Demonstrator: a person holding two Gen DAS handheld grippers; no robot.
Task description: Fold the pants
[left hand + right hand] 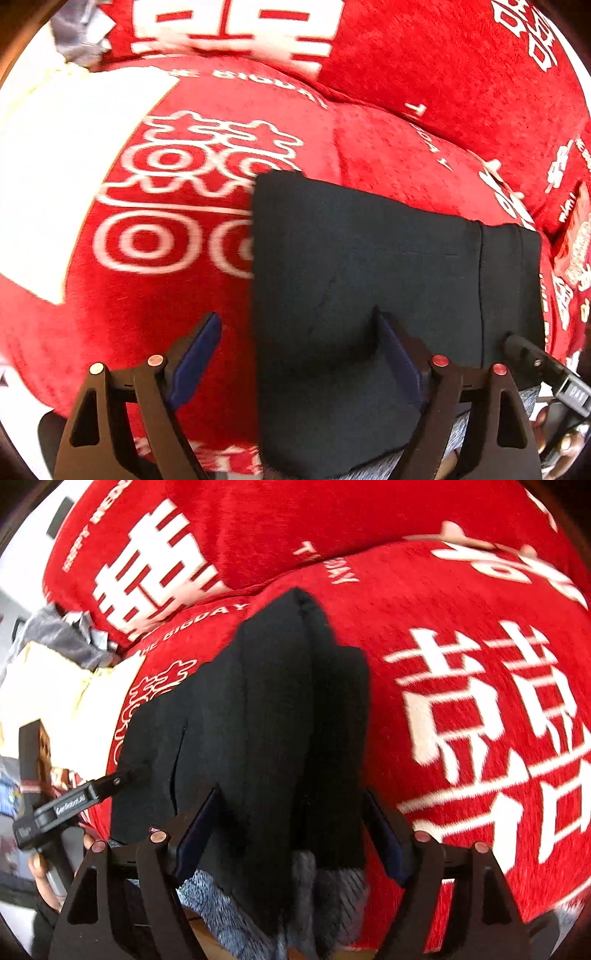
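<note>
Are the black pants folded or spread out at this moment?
Folded. The black pants lie as a compact rectangular stack on the red blanket; the right wrist view shows several layers stacked at their edge.

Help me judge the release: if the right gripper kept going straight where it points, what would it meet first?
Most likely the black pants, already lying between the right gripper's open fingers; the red blanket lies beneath, though depth is unclear.

Left gripper (295, 325): angled steeply downward, jaws spread wide, blue pads (195, 354) clear of contact. Right gripper (291, 808): likewise angled steeply downward, jaws spread wide, not clamping. Bare fingers (37, 867) of the left hand wrap that tool's handle, seen at the right wrist view's lower left edge.
</note>
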